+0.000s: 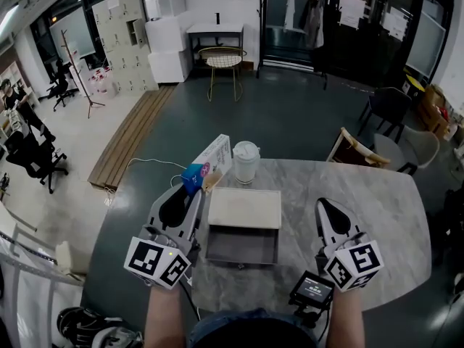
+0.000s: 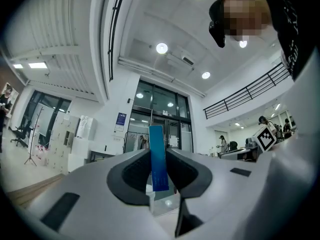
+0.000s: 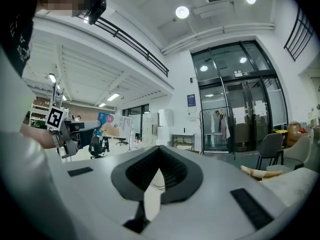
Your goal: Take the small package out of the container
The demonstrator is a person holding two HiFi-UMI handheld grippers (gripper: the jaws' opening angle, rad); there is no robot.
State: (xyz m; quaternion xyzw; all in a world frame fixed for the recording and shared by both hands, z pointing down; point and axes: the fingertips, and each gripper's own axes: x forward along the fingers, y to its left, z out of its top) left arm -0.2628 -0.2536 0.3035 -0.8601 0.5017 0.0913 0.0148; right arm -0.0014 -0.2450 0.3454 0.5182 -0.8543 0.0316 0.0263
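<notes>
My left gripper (image 1: pixel 193 185) is shut on the small package (image 1: pixel 211 160), a long white box with a blue end, held in the air left of the container. The left gripper view shows the package's blue edge (image 2: pixel 158 159) upright, clamped between the two pads of that left gripper (image 2: pixel 158 156). The container (image 1: pixel 245 207), a beige-topped box with a grey drawer pulled toward me, sits on the marble table (image 1: pixel 362 194). Right of it, my right gripper (image 1: pixel 323 206) is shut and empty. Its jaws meet at the tips in the right gripper view (image 3: pixel 160 150), where the package (image 3: pixel 114 125) shows far left.
A white lidded cup (image 1: pixel 246 162) stands on the table just behind the container. A wooden chair (image 1: pixel 355 151) is at the table's far right edge. A small black screen device (image 1: pixel 312 291) sits by my right hand. Dark floor lies beyond the table.
</notes>
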